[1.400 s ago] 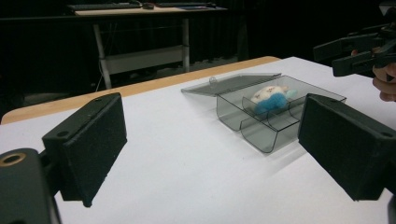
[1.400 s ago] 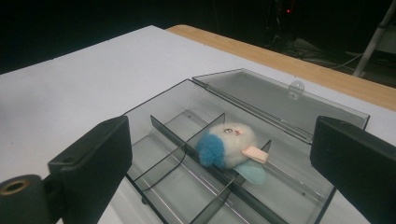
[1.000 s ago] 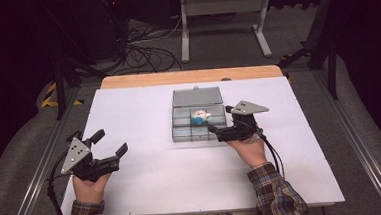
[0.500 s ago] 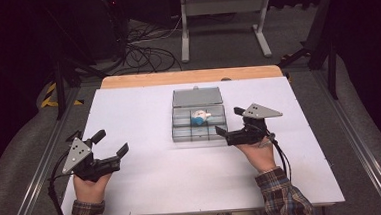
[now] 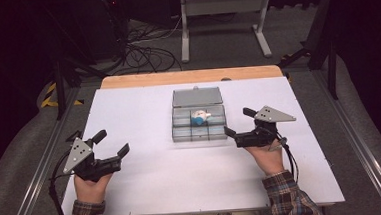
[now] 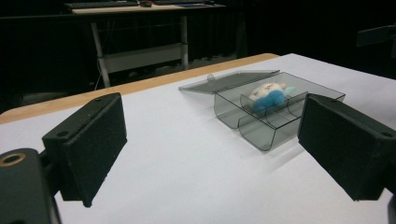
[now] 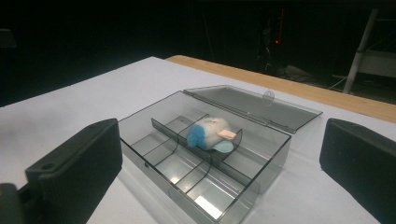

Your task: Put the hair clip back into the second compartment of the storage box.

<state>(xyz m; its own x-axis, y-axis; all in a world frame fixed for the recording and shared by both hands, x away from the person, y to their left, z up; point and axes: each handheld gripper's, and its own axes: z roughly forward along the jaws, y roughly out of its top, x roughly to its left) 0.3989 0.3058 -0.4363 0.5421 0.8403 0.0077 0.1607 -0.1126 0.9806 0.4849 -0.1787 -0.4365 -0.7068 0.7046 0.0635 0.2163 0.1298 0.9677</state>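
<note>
A smoky clear compartment box (image 5: pixel 199 136) sits mid-table with its lid (image 5: pixel 197 96) laid open behind it. A small blue and white plush toy (image 5: pixel 199 118) lies in a middle compartment. My right gripper (image 5: pixel 239 122) is open just right of the box, empty. My left gripper (image 5: pixel 112 143) is open near the table's left front, well away from the box. In the left gripper view the box (image 6: pixel 254 135) and toy (image 6: pixel 268 94) sit ahead to the right of the gripper (image 6: pixel 212 140). The right gripper view looks between the gripper (image 7: pixel 219 158) jaws at the box (image 7: pixel 273 161), toy (image 7: pixel 210 133) and lid (image 7: pixel 252 107).
A white sheet covers the table (image 5: pixel 183 178), with a wooden strip (image 5: pixel 191 76) along the far edge. Beyond it are a metal stand (image 5: pixel 222 5) and floor cables (image 5: pixel 140 50). Rails run along both table sides.
My right gripper has drawn back to the right, away from the box's front corner. The left gripper has stayed put.
</note>
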